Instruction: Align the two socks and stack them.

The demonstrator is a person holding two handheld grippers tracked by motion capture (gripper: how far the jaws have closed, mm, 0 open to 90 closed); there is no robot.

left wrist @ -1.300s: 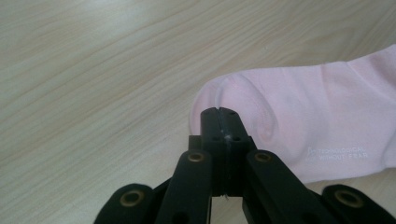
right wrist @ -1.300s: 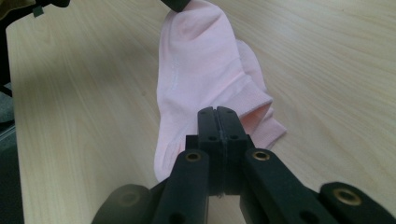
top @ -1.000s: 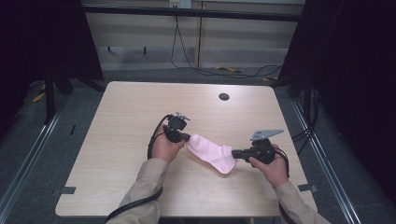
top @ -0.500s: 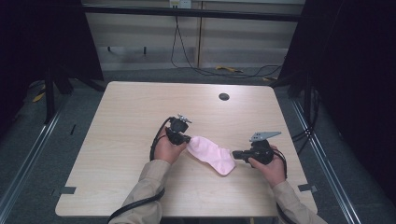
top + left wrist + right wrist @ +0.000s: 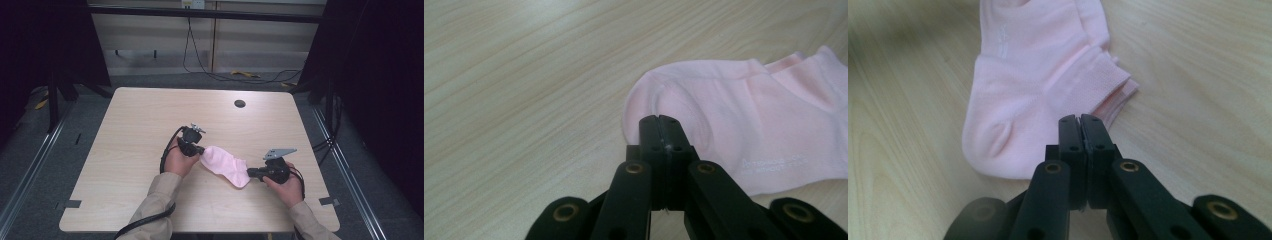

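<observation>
Two hand-held grippers and one pink sock on a wooden bench. Nearest, the right gripper, fingers pressed together, meets the sock's cuff end; whether they pinch fabric cannot be told. Beyond it, the sock lies flat near the bench's middle. The left gripper, fingers likewise closed, meets the toe end. Farthest, one dark round hole marks the bench top.
</observation>
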